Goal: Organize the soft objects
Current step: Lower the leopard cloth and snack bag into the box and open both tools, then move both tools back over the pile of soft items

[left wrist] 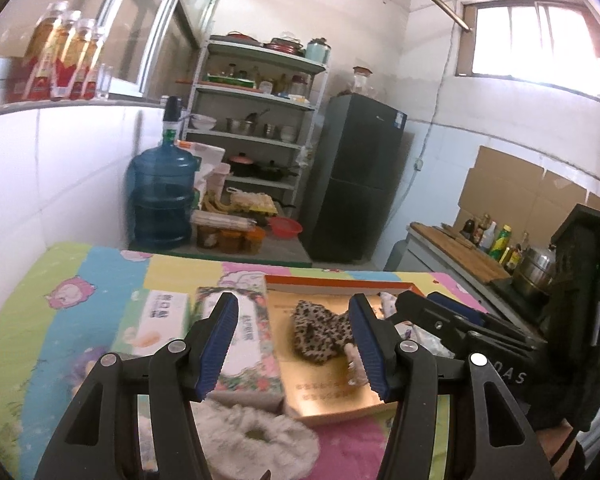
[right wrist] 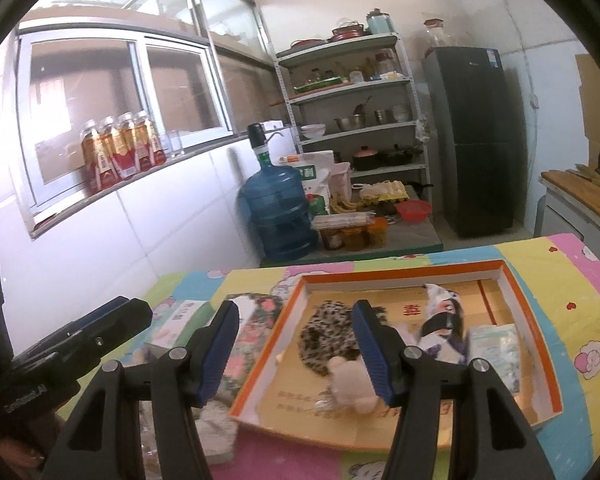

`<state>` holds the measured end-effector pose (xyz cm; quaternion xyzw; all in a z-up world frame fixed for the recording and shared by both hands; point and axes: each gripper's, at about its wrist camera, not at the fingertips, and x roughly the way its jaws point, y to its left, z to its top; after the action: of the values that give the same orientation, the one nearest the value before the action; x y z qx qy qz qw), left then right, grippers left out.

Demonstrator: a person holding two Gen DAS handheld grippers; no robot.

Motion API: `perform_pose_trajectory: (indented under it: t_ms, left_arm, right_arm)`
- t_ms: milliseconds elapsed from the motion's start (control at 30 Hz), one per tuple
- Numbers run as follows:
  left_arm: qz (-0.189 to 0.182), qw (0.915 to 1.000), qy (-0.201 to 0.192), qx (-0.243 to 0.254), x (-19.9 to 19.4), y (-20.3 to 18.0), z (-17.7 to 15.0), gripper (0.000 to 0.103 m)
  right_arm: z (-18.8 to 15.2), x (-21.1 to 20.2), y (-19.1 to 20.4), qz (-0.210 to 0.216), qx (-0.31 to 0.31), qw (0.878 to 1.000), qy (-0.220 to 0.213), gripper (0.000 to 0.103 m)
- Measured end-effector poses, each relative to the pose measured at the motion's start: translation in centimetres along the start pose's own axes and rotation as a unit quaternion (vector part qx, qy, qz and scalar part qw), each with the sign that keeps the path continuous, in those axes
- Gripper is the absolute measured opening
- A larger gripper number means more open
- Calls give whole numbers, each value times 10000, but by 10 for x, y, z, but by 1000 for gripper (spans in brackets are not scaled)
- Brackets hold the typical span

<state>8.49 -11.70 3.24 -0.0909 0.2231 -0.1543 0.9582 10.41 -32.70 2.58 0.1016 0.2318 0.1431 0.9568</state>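
An orange-rimmed shallow box (right wrist: 518, 304) lies on the colourful mat. Inside it are a leopard-print soft item (right wrist: 326, 334), a small cream plush (right wrist: 352, 388), a patterned cloth with a black band (right wrist: 444, 324) and a pale packet (right wrist: 496, 352). The box (left wrist: 336, 282) and leopard item (left wrist: 320, 332) also show in the left wrist view. A fluffy grey-white soft ring (left wrist: 256, 436) lies on the mat below my left gripper (left wrist: 294, 344), which is open and empty. My right gripper (right wrist: 296, 350) is open and empty, above the box's near left part.
Two tissue packs, a floral one (left wrist: 248, 344) and a white one (left wrist: 160, 320), lie left of the box. The mat (left wrist: 60, 300) covers the table. A blue water jug (left wrist: 162, 196), metal shelves (left wrist: 260, 120), a dark fridge (left wrist: 356, 176) and a counter with bottles (left wrist: 480, 248) stand behind.
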Motion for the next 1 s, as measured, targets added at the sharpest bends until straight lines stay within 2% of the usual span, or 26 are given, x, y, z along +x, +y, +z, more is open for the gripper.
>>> perform_pose_trajectory:
  t_ms: [300, 533, 767, 1000]
  left_arm:
    - [221, 9994, -212, -148, -43, 36, -10, 59]
    - [496, 9967, -422, -483, -78, 84, -20, 59]
    - [687, 9950, -330, -650, -88, 119, -33, 59]
    - [606, 9963, -136, -599, -89, 132, -57, 59]
  right_arm:
    - [-11, -12, 43, 82, -232, 9997, -11, 59]
    - [-23, -18, 78, 135, -515, 9986, -4, 59]
    - [-44, -13, 101, 289, -729, 9968, 170, 59]
    - [-66, -2, 112, 424, -819, 9946, 475, 59]
